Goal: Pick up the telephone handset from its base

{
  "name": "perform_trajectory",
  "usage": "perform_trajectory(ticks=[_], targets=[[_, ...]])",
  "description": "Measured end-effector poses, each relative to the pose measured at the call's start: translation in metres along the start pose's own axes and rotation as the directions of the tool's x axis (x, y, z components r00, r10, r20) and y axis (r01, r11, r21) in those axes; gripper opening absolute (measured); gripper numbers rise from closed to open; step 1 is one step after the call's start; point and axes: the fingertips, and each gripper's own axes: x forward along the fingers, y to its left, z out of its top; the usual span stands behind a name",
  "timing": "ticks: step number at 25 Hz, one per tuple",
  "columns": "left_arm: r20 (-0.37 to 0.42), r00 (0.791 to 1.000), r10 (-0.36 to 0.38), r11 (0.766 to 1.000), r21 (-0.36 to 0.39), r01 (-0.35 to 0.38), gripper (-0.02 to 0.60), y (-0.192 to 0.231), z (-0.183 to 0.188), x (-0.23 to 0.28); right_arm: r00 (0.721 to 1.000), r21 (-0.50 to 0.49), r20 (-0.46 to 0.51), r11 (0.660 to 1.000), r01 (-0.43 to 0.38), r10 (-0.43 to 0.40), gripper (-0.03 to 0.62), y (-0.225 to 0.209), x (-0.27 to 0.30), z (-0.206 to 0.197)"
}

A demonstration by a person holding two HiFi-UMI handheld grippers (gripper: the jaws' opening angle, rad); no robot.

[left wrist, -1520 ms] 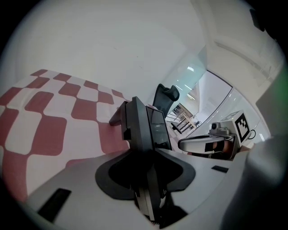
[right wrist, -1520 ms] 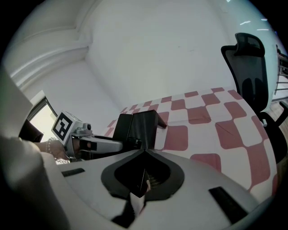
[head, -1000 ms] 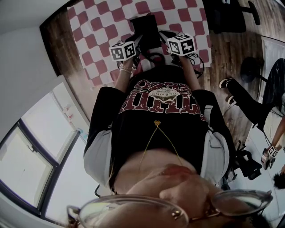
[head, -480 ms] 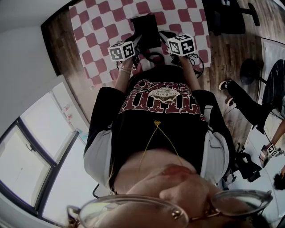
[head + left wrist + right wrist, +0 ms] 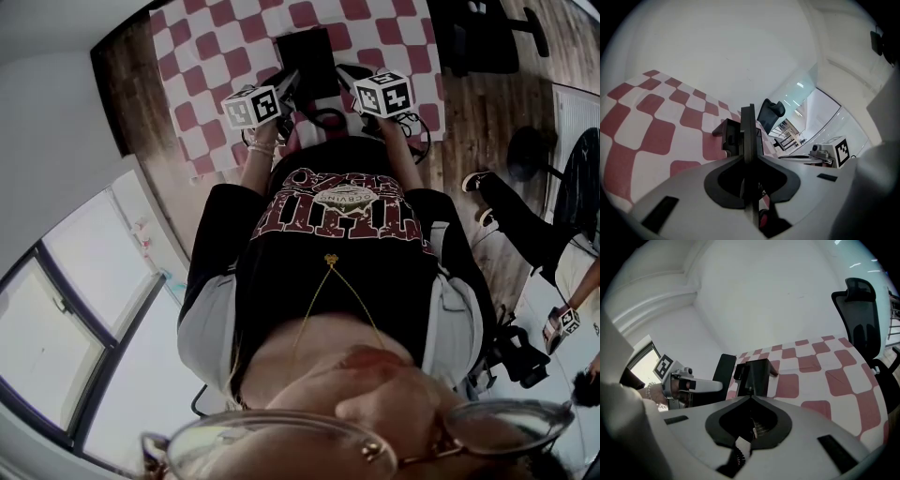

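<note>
One step looks done: the telephone handset is off its base, standing upright as a black slab just to the left of it rather than lying on it. My left gripper has it. My left fingers sit narrow, pinched on its thin sides, so it runs edge-on straight ahead between them. I judge the lift made but low, since the handset is close beside the base. The coiled cord beneath my right fingers probably ties the two together. What is left, as I read it, is to carry the handset higher and clear without dragging the base along. My right gripper has its fingers drawn together with nothing between them, tips right at the near edge of the base; whether they press on it I cannot tell.

The left gripper view gives only a dark edge between my fingers, with the base just beyond and to their left. The right gripper view, looking across, shows the handset's broad face and the pale finger against it. Only the head view shows both grippers flanking the base over the red-and-white checked cloth, though there the handset is too small to pick out
</note>
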Motion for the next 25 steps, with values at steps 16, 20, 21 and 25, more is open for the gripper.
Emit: perform_trajectory(ticks=[16, 20, 21, 25], targets=[[0.097, 0.994, -0.046, 0.998, -0.047, 0.051, 0.081, -0.020, 0.010, -0.024, 1.000, -0.030, 0.001, 0.999, -0.024, 0.024, 0.018, 0.007, -0.009, -0.005], [0.138, 0.988, -0.069, 0.996, -0.054, 0.077, 0.081, -0.025, 0.016, -0.032, 1.000, -0.038, 0.002, 0.999, -0.031, 0.031, 0.018, 0.011, -0.011, -0.006], [0.147, 0.987, -0.072, 0.995, -0.054, 0.080, 0.081, -0.027, 0.018, -0.035, 0.999, -0.040, 0.001, 0.999, -0.034, 0.034, 0.018, 0.012, -0.012, -0.006], [0.181, 0.980, -0.087, 0.993, -0.063, 0.100, 0.080, -0.036, 0.025, -0.045, 0.999, -0.039, 0.009, 0.998, -0.039, 0.040, 0.018, 0.013, -0.014, -0.006]])
